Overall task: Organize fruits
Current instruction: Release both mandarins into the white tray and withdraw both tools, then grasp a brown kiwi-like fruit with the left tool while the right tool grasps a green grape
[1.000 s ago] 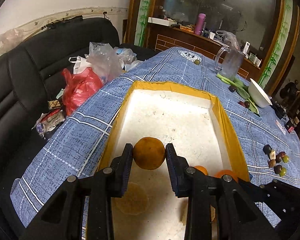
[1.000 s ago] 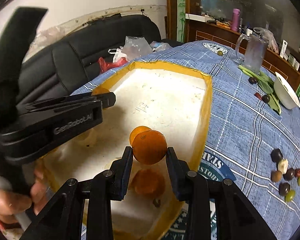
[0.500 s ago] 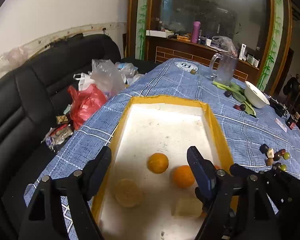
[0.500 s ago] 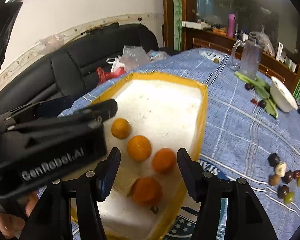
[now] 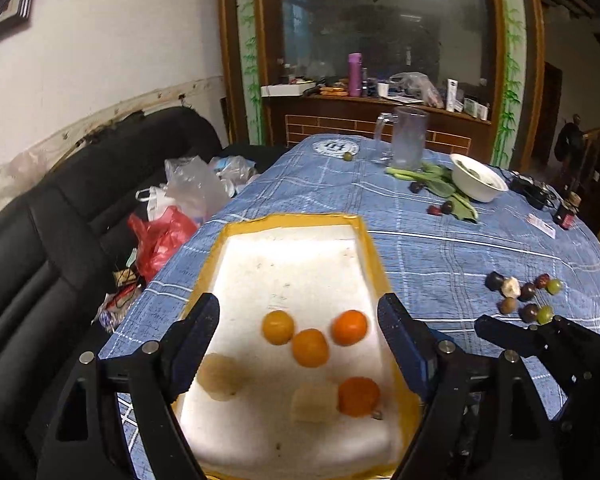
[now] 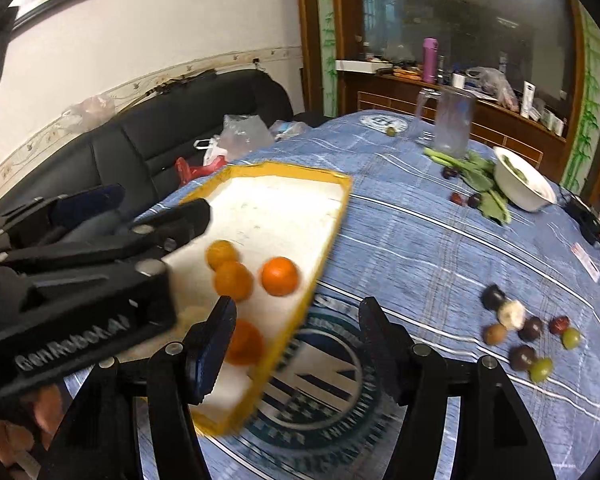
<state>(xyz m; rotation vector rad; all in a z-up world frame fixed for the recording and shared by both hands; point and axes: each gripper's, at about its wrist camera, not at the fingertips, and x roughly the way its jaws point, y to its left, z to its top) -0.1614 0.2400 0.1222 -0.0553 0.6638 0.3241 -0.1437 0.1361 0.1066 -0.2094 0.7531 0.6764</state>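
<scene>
A white tray with a yellow rim (image 5: 374, 256) (image 6: 332, 232) lies on the blue checked tablecloth. Several oranges (image 5: 310, 347) (image 6: 279, 276) rest in its near half. My left gripper (image 5: 298, 344) is open and empty, raised above the oranges; it also shows at the left of the right wrist view (image 6: 168, 224). My right gripper (image 6: 296, 340) is open and empty, above the tray's right rim and the cloth. A cluster of small dark and green fruits (image 5: 524, 298) (image 6: 524, 336) lies on the cloth to the right.
A glass jug (image 5: 406, 142), green leaves (image 5: 440, 184) with dark fruits and a white bowl (image 5: 478, 182) stand at the far side. A lone green fruit (image 5: 347, 156) lies near the far edge. A black sofa (image 5: 60, 220) with plastic bags (image 5: 160, 236) is left.
Both grippers opened and let their oranges go into the tray, then drew back and up. The right gripper has swung right, over the tray's rim.
</scene>
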